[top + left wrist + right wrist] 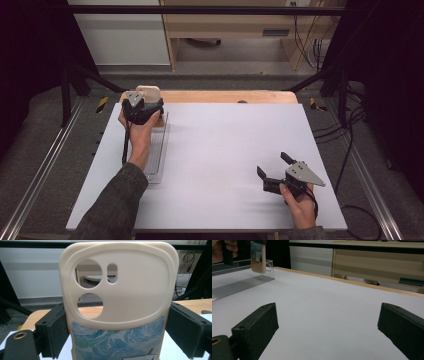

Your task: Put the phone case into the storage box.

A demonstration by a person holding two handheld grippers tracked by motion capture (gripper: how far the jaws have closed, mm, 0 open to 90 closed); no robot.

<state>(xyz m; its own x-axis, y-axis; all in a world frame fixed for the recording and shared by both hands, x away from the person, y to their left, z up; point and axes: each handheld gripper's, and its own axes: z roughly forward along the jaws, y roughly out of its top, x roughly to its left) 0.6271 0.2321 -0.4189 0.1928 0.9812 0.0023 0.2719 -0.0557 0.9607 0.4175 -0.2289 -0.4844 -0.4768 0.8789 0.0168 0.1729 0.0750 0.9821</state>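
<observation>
The phone case (pixel 120 302), judged light, flexible and slippery, is pinched by its side edges in the left gripper (pixel 141 107) above the clear tray (pixel 159 150), while the right gripper (pixel 272 172) is held spread over the table (pixel 225 150).

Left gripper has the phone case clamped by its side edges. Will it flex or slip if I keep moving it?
The phone case looks like a thin, hollow shell with camera cutouts, so probably light and somewhat bendy under squeeze. Its cream surface looks smooth, so it may slip, though the left gripper's fingers press both side edges squarely.
</observation>
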